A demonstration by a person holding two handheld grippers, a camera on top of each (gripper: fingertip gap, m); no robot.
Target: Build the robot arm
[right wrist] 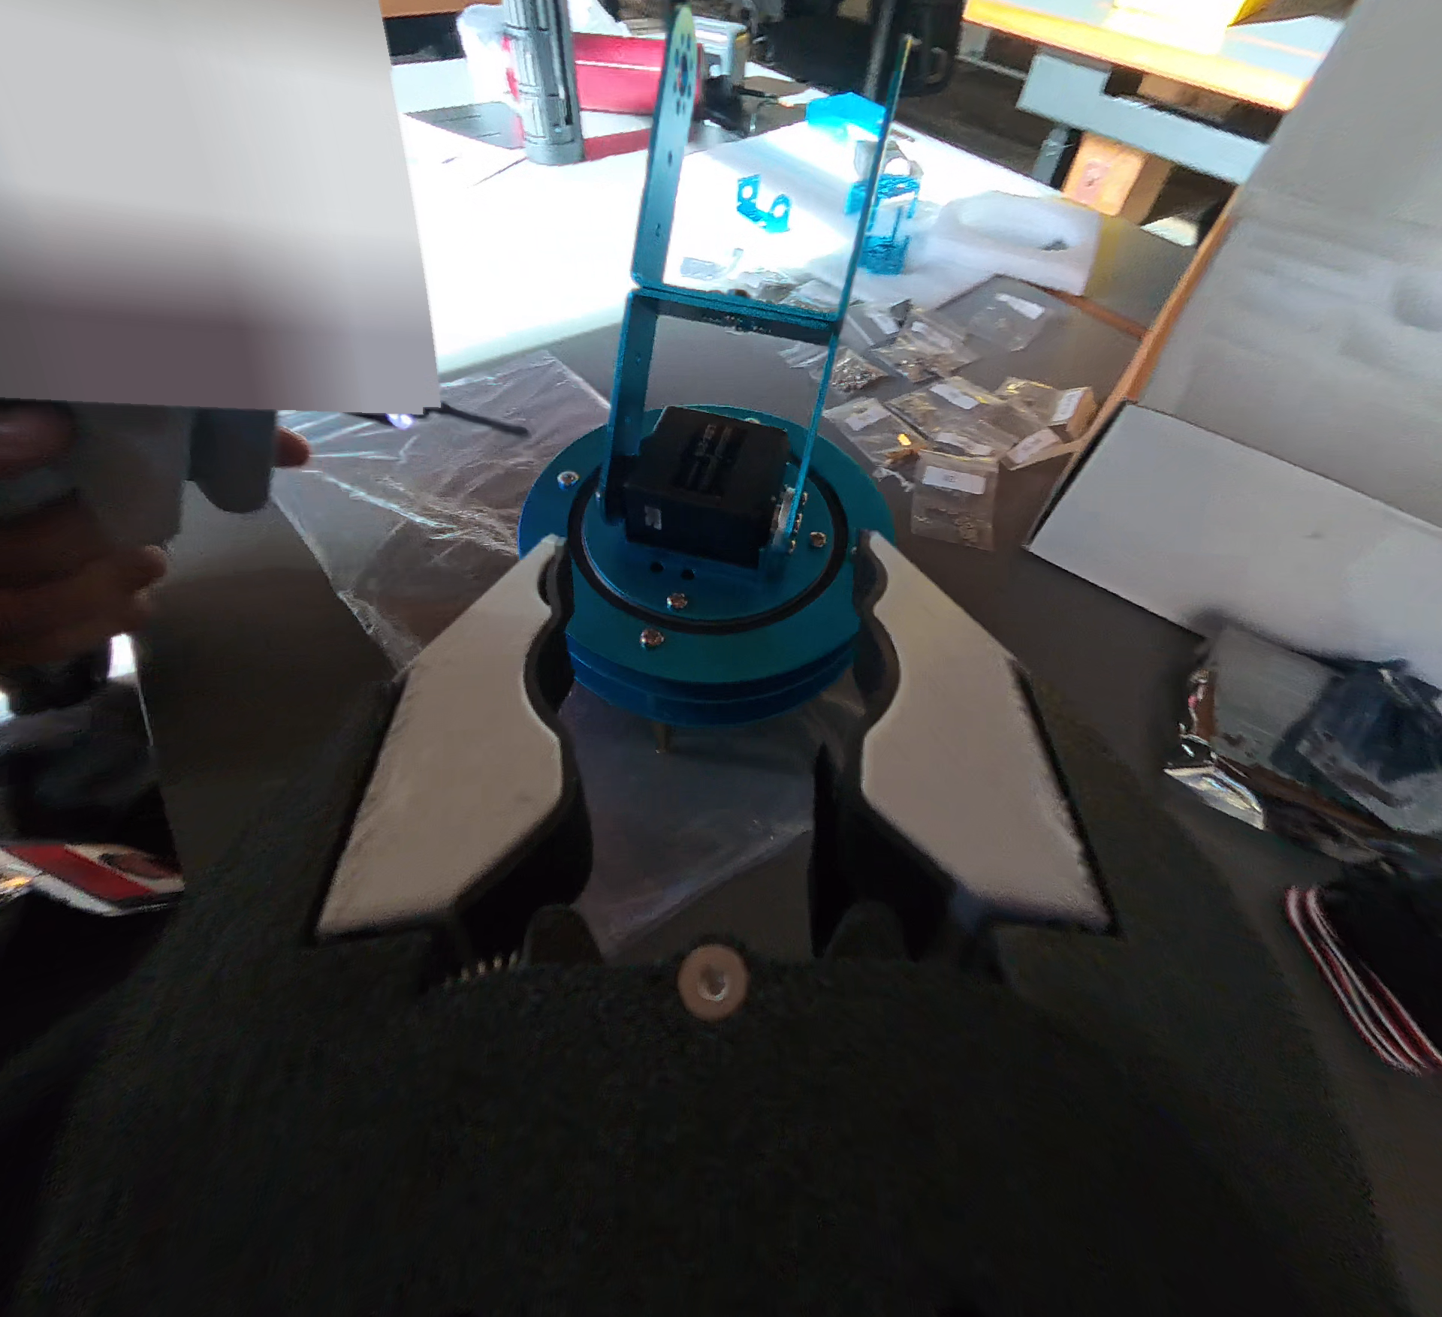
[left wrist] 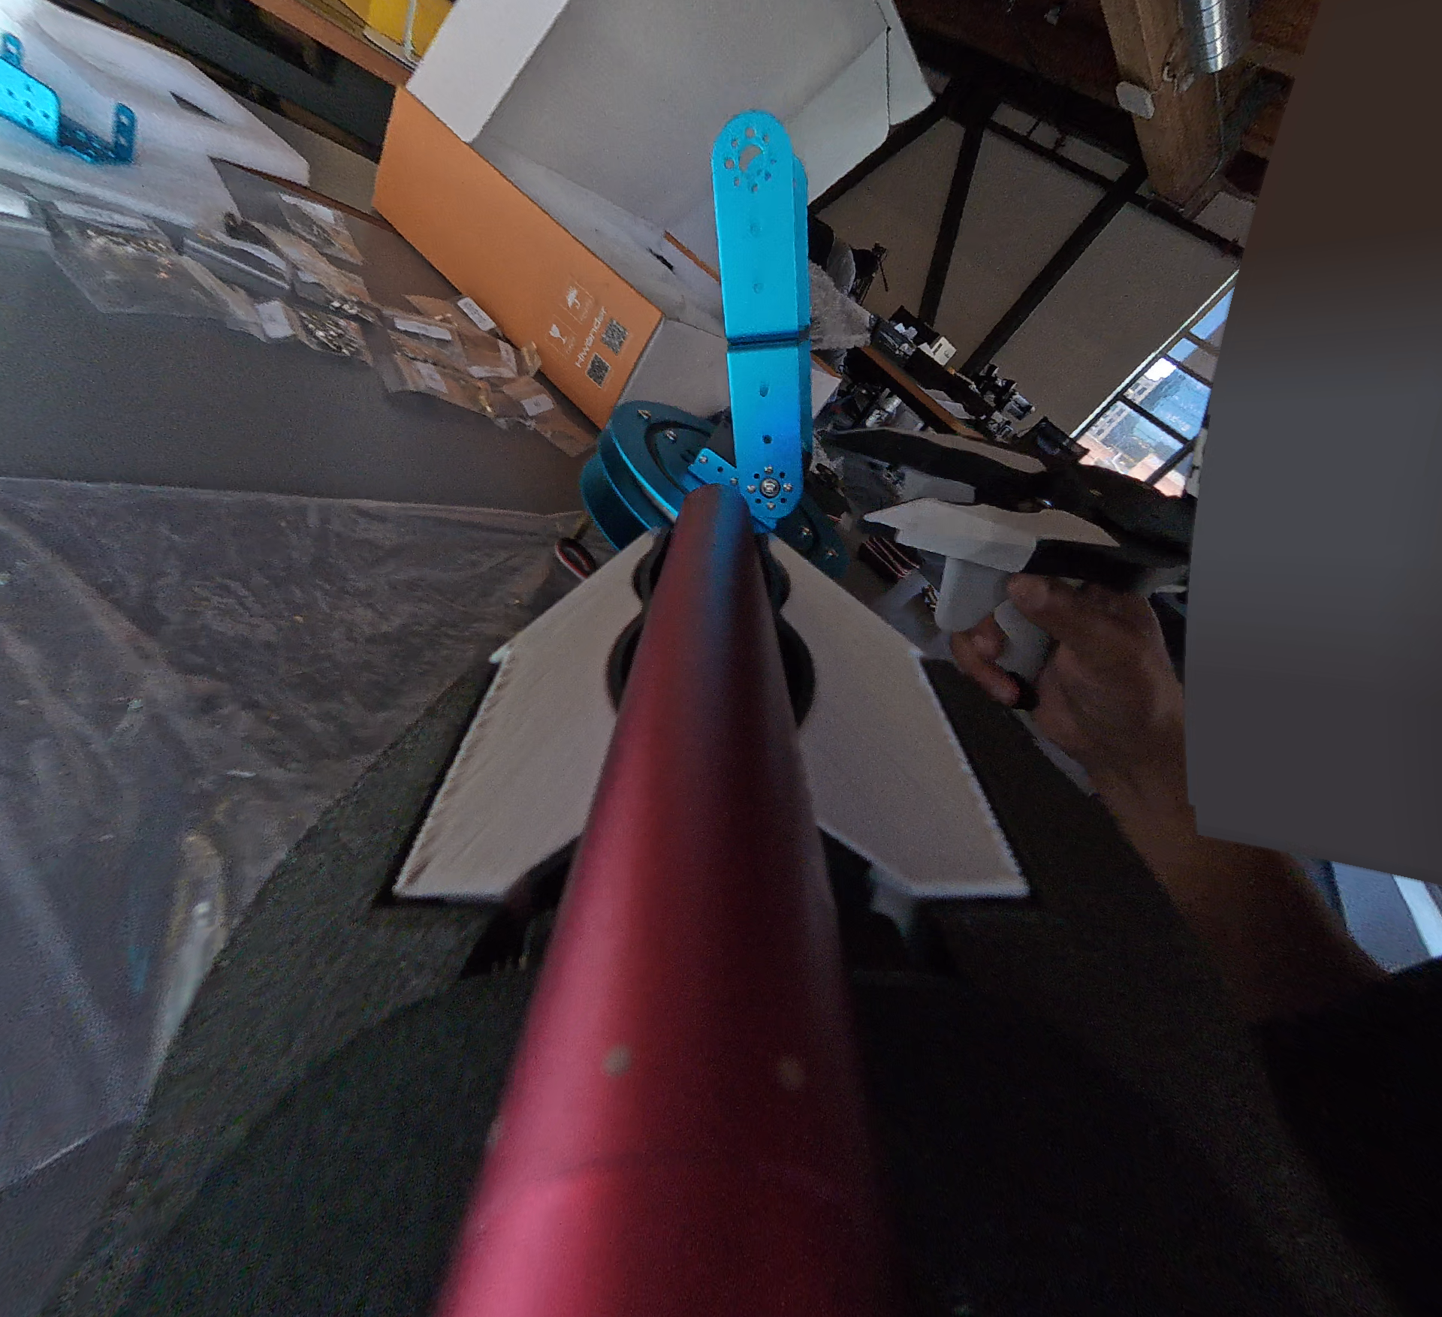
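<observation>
A blue metal turntable base (right wrist: pixel 702 624) carries a black servo (right wrist: pixel 702 492) and an upright blue U-bracket (right wrist: pixel 648 226). My right gripper (right wrist: pixel 710 546) is shut on the round base, one white finger (right wrist: pixel 468 733) on each side. My left gripper (left wrist: pixel 714 546) is shut on a red cylindrical tool (left wrist: pixel 687 889) that runs forward between its white fingers (left wrist: pixel 546 749). The tool's tip sits at the screwed pivot at the foot of the bracket (left wrist: pixel 761 312), beside the base (left wrist: pixel 632 468). The right gripper (left wrist: pixel 1014 523) and the hand (left wrist: pixel 1092 663) holding it show at the right.
Small clear bags of hardware (right wrist: pixel 936 414) lie on the dark table, beside an orange-and-white box (left wrist: pixel 515 250). A clear plastic sheet (left wrist: pixel 234 616) lies under the work. Loose blue parts (right wrist: pixel 882 203) sit on white foam behind. A white box (right wrist: pixel 1248 538) and foil bags (right wrist: pixel 1326 749) are at the right.
</observation>
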